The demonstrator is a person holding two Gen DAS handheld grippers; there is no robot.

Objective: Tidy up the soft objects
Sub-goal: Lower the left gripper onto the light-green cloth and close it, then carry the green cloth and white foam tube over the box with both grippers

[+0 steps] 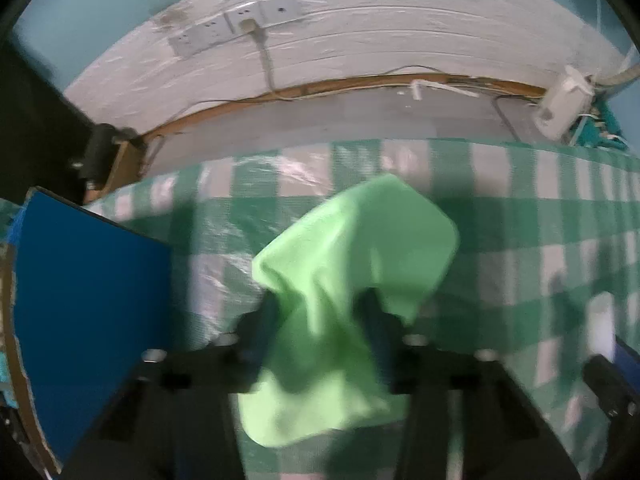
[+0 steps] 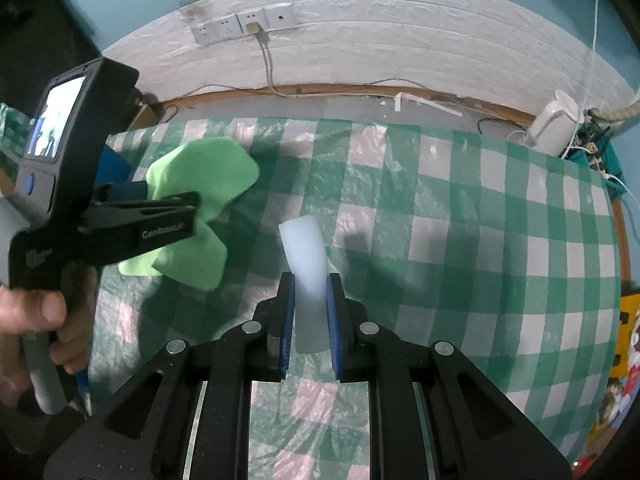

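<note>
My left gripper (image 1: 320,300) is shut on a light green cloth (image 1: 360,236), which hangs crumpled above the green-and-white checked tablecloth (image 1: 520,220). In the right wrist view the left gripper (image 2: 196,204) shows at the left, held by a hand, with the green cloth (image 2: 200,168) draped around its fingers. My right gripper (image 2: 310,280) is shut on a pale white soft strip (image 2: 302,240), held upright between the blue pads (image 2: 289,312) above the tablecloth (image 2: 480,240).
A blue box (image 1: 88,280) stands at the left, next to the cloth. A white wall with sockets (image 2: 244,24) and a cable is behind the table. A white device (image 2: 552,124) sits at the back right corner. Colourful items (image 2: 624,352) lie off the right edge.
</note>
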